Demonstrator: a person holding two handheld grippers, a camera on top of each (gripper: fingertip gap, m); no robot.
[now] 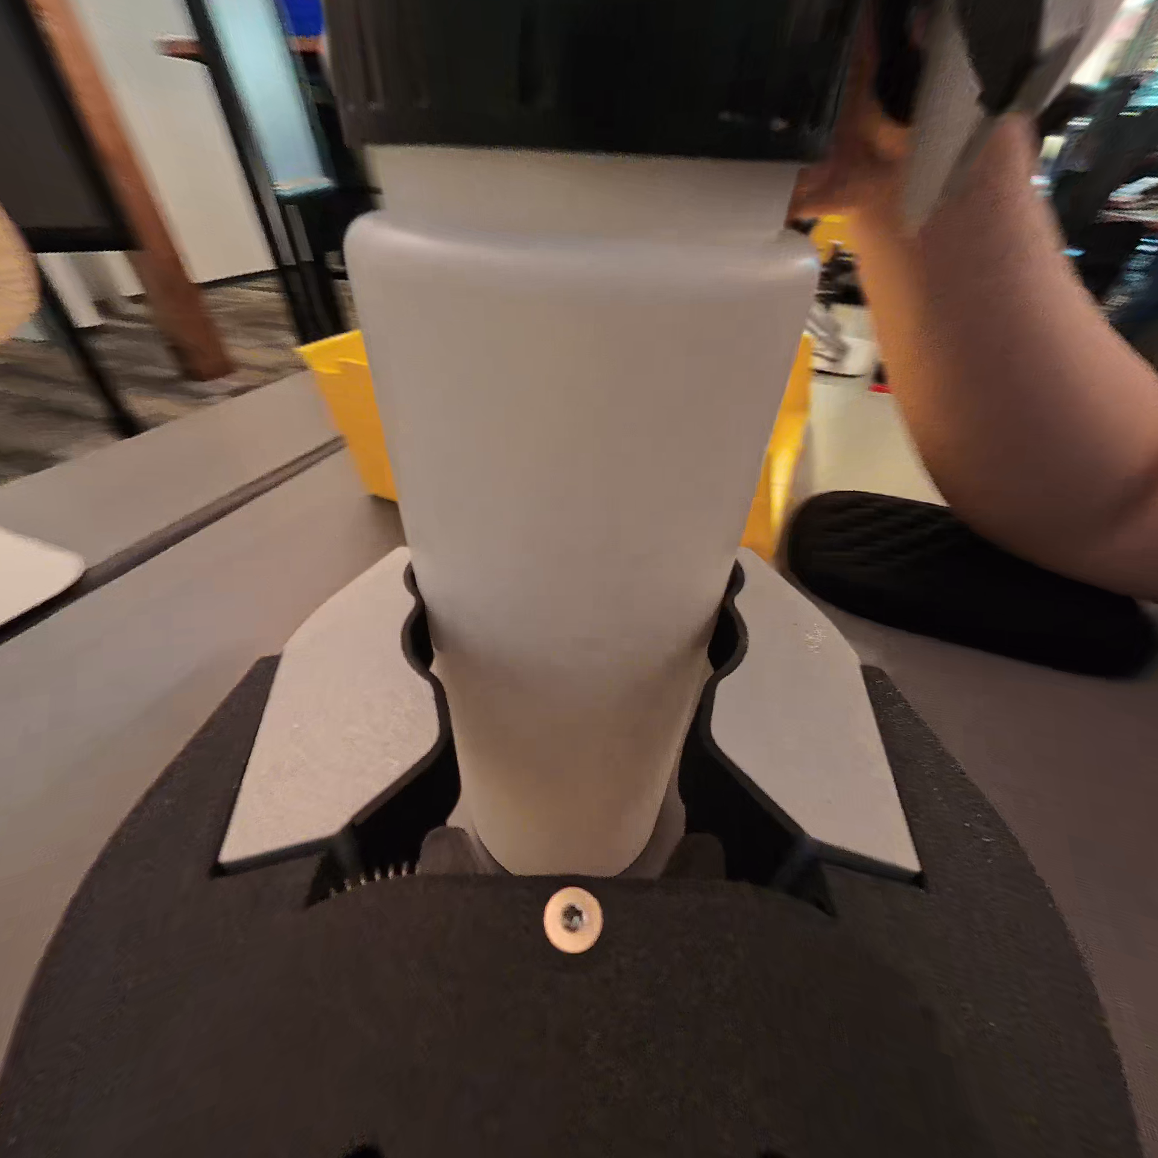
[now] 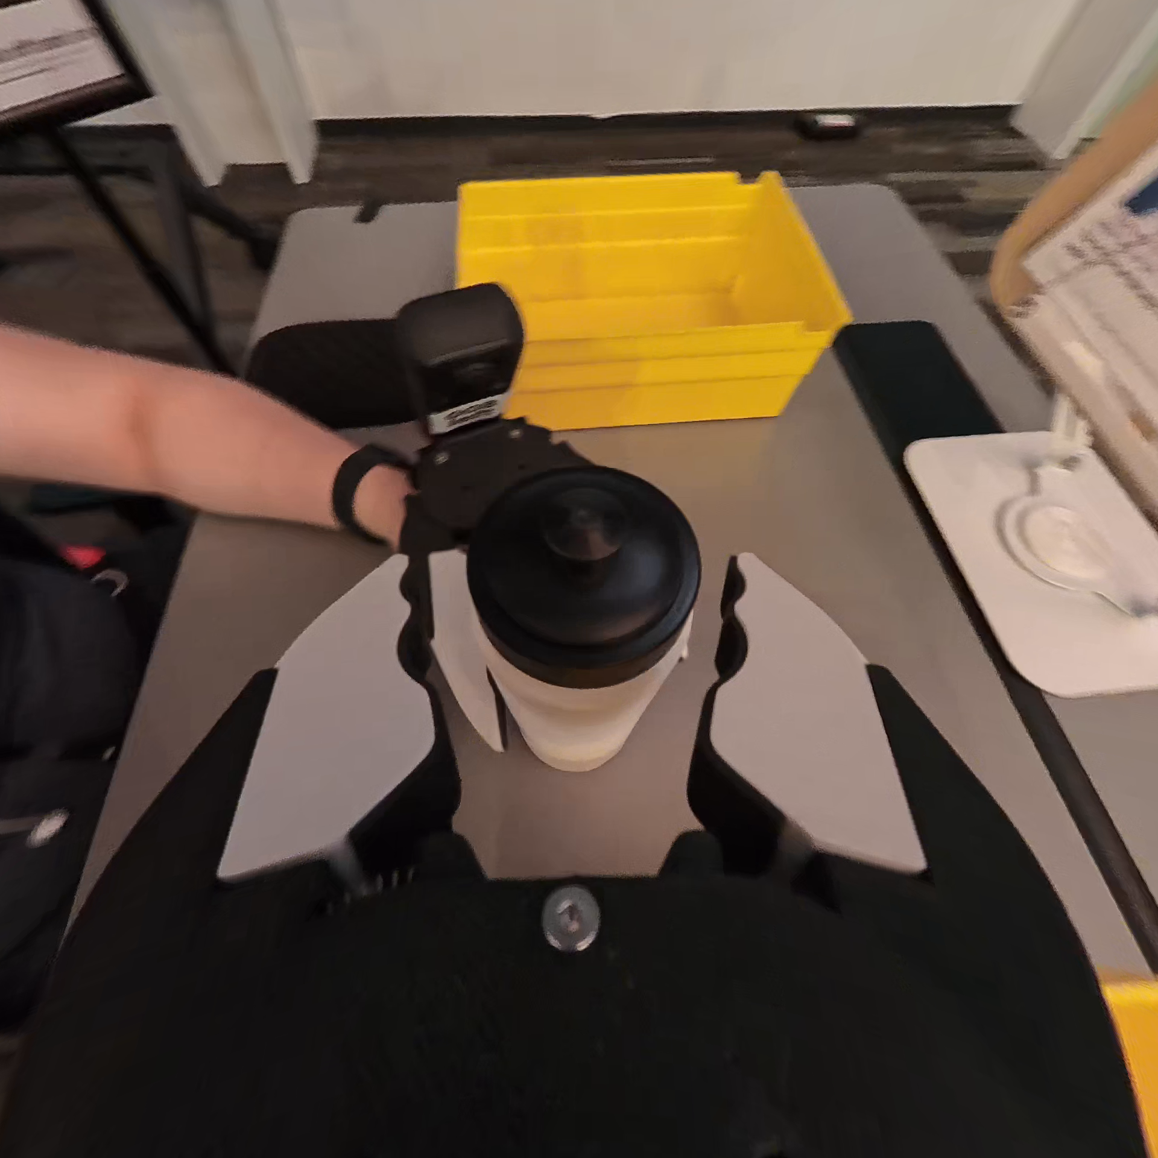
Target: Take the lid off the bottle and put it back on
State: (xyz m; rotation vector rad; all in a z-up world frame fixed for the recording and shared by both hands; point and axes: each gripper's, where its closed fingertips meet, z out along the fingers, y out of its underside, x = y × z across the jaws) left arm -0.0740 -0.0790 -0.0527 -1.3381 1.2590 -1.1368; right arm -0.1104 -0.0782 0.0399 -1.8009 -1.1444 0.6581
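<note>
A white translucent bottle (image 1: 576, 501) stands upright on the grey table (image 2: 814, 501) with its black lid (image 1: 589, 75) on. My left gripper (image 1: 575, 583) is shut on the bottle's lower body. From above, the right wrist view shows the lid (image 2: 583, 558), the bottle body (image 2: 564, 708) and the left gripper (image 2: 573, 664) gripping it from the left. My right gripper (image 2: 570, 564) is open above the bottle. Its fingers flank the lid with gaps on both sides. In the left wrist view the right gripper (image 1: 940, 69) is blurred at the upper right, beside the lid.
A yellow bin (image 2: 645, 351) stands just behind the bottle. Black pads lie to the left (image 2: 326, 370) and right (image 2: 908, 376) of it. A white tray (image 2: 1002, 564) lies at the right. A person's forearm (image 2: 156, 426) reaches in from the left.
</note>
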